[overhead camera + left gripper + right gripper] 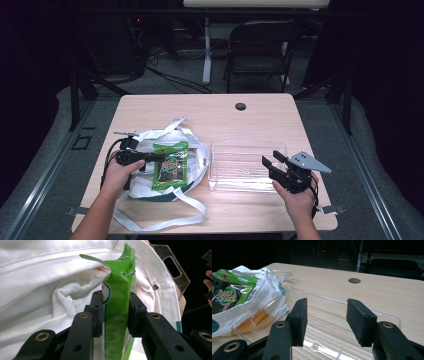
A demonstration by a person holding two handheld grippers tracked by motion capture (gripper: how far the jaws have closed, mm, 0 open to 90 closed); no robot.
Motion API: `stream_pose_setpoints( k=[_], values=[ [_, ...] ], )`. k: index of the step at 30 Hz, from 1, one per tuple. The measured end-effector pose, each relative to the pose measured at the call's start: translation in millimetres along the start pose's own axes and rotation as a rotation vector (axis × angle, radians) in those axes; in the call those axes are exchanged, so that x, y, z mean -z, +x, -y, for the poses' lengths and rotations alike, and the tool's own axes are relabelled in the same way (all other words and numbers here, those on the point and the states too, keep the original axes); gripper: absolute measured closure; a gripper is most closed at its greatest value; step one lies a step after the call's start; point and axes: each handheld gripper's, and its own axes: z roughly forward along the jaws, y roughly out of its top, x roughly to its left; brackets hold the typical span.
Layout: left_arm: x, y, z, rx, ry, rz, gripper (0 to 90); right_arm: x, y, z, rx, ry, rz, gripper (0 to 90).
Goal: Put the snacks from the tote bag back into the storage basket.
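- The green snack packet (pixel 117 312) is lying on top of the white cloth bag (pixel 150 187) at the left of the surface (pixel 250 125), and your left tongs (pixel 115 315) are clamping it edge-on, with both pads pressing its sides.
- You are gripping low on the packet, so its crimped top is flopping free above the jaws; keep the squeeze steady but not harder, since the film will likely crumple.
- You are lifting out of soft folds: raise the packet straight up until it is clearing the bag's rim and the loose straps (pixel 165 220), or the cloth may come along with it.
- The clear plastic tray (pixel 220 167) is sitting just beside the bag, to its right, and looks the likely place for the packet.
- Your right tongs (pixel 327 322) are hanging over the tray's near right corner, jaws wide apart and holding nothing; use them to steady the tray, which looks light enough to skid.
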Motion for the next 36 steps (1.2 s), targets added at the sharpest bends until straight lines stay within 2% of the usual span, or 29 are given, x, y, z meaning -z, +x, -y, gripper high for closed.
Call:
stream_pose_setpoints(
  k=[3, 14, 22, 30, 36],
  values=[
    [1.2, -0.6, 0.2, 0.005, -0.002, 0.005, 71.8, -0.8, -0.2, -0.1, -0.002, 0.000, 0.001, 51.4],
    [6.4, -4.4, -1.7, -0.028, -0.009, 0.001, 72.8, -0.9, 0.5, -0.8, 0.005, 0.000, -0.001, 51.2],
    [13.1, -11.3, -5.2, -0.067, -0.041, -0.005, 72.8, -0.6, 1.6, -1.1, 0.017, -0.006, -0.004, 51.4],
    [15.4, -14.4, -6.0, -0.079, -0.059, -0.023, 72.8, -0.5, 3.4, -1.4, 0.041, -0.014, -0.001, 52.4],
    [20.0, -18.2, -7.6, -0.095, -0.094, -0.028, 72.8, -1.3, 4.5, -1.3, 0.050, -0.012, -0.005, 52.4]
  ],
)
